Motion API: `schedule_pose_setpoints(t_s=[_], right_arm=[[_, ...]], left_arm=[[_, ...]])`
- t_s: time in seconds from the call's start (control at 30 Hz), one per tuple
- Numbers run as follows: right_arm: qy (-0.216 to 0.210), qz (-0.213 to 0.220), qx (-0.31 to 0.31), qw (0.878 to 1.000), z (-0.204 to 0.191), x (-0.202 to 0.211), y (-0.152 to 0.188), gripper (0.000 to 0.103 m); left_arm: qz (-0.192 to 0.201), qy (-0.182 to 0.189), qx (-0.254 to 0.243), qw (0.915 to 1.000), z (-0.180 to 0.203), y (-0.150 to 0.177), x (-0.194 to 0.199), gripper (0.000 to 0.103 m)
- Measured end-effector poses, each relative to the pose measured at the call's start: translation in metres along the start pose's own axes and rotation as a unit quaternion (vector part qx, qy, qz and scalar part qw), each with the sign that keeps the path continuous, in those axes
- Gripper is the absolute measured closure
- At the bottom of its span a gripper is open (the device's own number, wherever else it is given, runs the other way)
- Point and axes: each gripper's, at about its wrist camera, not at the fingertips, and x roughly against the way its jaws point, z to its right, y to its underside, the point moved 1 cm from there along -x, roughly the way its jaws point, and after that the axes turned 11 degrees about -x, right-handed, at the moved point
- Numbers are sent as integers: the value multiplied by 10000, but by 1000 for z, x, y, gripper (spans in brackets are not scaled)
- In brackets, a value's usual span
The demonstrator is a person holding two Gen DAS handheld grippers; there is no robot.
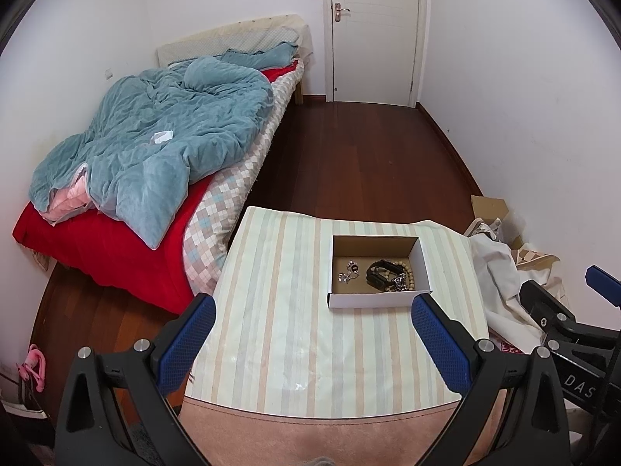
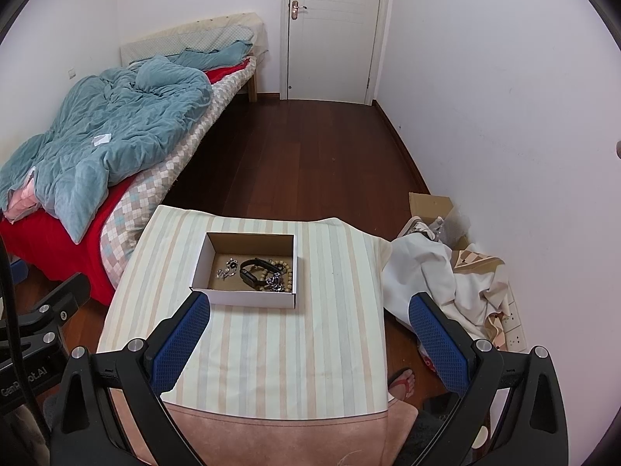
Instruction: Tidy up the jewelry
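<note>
A small open cardboard box [image 1: 374, 299] [image 2: 248, 298] with white outer walls sits on a striped cloth-covered table [image 1: 310, 349] [image 2: 271, 349]. Inside lie a black watch band [image 1: 382, 271] [image 2: 250, 272], a wooden bead bracelet [image 1: 408, 272] [image 2: 281, 266] and silver pieces [image 1: 347, 272] [image 2: 227, 268]. My left gripper [image 1: 312, 306] is open and empty, held above the table just in front of the box. My right gripper [image 2: 308, 306] is open and empty too, in front of the box and to its right. The right gripper also shows at the right edge of the left wrist view [image 1: 562, 310].
A bed [image 1: 128, 194] [image 2: 77, 178] with a teal duvet and red sheet stands to the left of the table. White cloth [image 1: 500, 283] [image 2: 434, 279] and cardboard boxes [image 2: 431, 206] lie on the floor to the right. A power strip [image 2: 512, 326] and a sandalled foot [image 2: 401, 382] are at the right.
</note>
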Motion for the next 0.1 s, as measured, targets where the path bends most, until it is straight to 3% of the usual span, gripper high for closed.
schedule_pose_setpoints(t_s=[0.1], right_arm=[[9,15,4,10000,0,0,0,0]], left_arm=[[18,7,29,10000,0,0,1,0]])
